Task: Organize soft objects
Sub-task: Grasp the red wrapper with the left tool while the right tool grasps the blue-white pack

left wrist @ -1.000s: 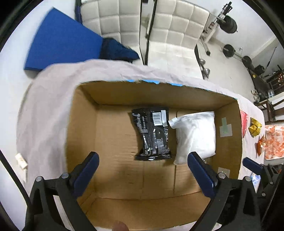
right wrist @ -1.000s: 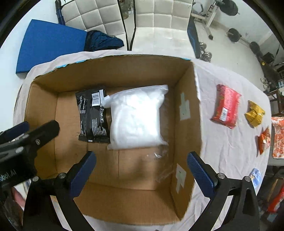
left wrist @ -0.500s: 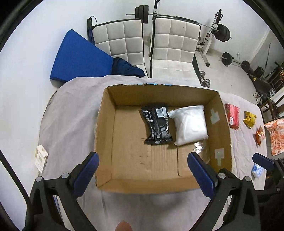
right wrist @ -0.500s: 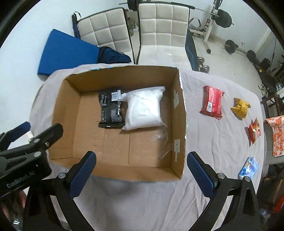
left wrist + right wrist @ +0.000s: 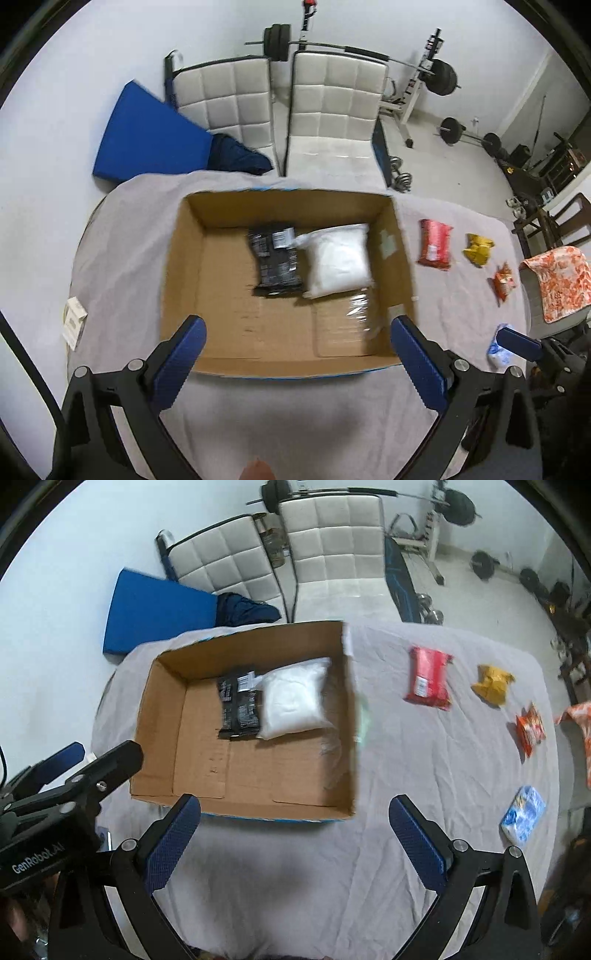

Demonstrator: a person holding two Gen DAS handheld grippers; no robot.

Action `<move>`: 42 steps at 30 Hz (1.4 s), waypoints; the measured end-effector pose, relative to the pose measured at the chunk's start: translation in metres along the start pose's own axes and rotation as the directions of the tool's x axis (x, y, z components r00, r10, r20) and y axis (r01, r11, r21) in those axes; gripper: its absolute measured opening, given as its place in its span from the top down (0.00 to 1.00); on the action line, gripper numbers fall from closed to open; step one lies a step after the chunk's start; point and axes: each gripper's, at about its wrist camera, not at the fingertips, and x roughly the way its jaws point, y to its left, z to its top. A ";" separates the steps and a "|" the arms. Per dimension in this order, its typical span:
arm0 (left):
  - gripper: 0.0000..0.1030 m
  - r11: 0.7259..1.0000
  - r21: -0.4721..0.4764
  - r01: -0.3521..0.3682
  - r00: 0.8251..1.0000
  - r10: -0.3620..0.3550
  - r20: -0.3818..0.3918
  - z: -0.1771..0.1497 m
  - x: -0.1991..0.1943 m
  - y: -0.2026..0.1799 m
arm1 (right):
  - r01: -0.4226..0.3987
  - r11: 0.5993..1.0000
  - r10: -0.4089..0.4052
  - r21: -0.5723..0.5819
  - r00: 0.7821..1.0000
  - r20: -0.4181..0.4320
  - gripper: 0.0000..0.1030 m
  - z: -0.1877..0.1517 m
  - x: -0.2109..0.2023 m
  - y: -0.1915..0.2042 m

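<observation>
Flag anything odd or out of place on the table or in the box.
Nothing is spilled or damaged. The yellow packet on the cloth looks crumpled beside the flat red packet. In the box, the black packet and white bag lie flat, touching. Both tools are open and hold nothing.

One box (image 5: 155, 716), two packets inside, four packets outside, two chairs.

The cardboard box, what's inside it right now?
Inside the cardboard box lie a black packet and a white pouch, side by side, plus a clear plastic bag. Anything beneath them is hidden.
</observation>
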 end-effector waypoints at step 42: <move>0.50 0.980 0.175 0.095 0.895 -0.007 -0.445 0.074 0.333 -0.265 | 0.220 0.873 -0.048 0.436 0.927 -0.373 0.43 0.012 0.178 -0.401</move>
